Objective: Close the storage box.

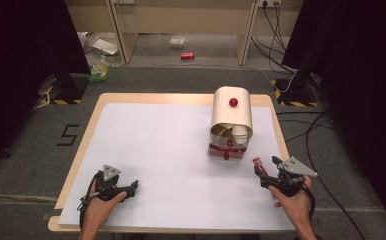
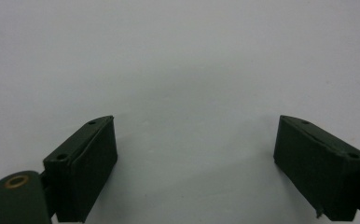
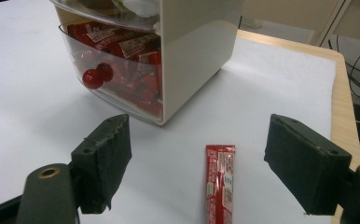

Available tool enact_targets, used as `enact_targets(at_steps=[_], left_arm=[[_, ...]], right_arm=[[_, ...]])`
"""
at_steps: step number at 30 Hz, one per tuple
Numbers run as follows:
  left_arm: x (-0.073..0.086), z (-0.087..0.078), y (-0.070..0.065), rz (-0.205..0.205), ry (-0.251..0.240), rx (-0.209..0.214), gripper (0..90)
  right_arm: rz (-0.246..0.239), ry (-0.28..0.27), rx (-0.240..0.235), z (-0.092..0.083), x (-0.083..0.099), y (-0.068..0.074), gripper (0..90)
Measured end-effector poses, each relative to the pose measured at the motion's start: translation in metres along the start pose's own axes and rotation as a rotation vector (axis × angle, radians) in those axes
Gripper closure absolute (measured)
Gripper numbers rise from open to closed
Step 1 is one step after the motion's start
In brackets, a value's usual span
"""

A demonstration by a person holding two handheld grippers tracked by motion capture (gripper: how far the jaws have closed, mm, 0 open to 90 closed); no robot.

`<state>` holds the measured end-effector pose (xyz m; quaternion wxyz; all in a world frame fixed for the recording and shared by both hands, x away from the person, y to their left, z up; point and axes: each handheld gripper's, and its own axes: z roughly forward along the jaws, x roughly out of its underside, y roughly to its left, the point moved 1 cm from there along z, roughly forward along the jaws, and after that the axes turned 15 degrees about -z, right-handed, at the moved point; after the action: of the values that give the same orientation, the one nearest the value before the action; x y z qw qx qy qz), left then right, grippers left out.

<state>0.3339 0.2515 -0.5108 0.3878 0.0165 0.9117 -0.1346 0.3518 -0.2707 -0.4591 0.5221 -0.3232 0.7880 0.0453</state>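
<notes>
Table (image 1: 81, 150) with a white sheet (image 1: 156, 150) on it carries a cream box with drawers (image 1: 231, 117), and this box serves here as the landmark. The box stands toward the far right part of the sheet. It has a rounded cream top with a red knob (image 1: 233, 102), and below it two clear drawers. The lower drawer (image 3: 117, 74) is full of red sachets and has its own red round knob (image 3: 92, 78) on the front; the upper drawer holds some pale things that I cannot name.

One red sachet (image 3: 220, 186) lies flat on the sheet, apart from the box, on the near right side of it. In the right gripper view it lies lengthwise between the two black jaws of the right gripper (image 3: 199, 170), nearer to the right jaw, and it touches neither of them. The jaws stand wide apart, so this gripper is open and holds nothing. In the high view the right gripper (image 1: 266, 175) is near and to the right of the box, close to the right edge of the sheet, and a hand (image 1: 293, 200) holds it.

The left gripper (image 1: 131, 187) is well apart from the box, on the near left side of it, low over the sheet. In the left gripper view its jaws are also spread wide, with bare white sheet between them, so the left gripper (image 2: 194, 158) is open and empty.
</notes>
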Motion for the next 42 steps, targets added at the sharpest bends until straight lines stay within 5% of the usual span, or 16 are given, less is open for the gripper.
enact_targets(at_steps=[42], left_arm=[[0.0,0.0,0.0,0.002,0.001,-0.001,12.3]], right_arm=[[0.012,0.065,-0.073,-0.053,0.047,-0.01,22.0]])
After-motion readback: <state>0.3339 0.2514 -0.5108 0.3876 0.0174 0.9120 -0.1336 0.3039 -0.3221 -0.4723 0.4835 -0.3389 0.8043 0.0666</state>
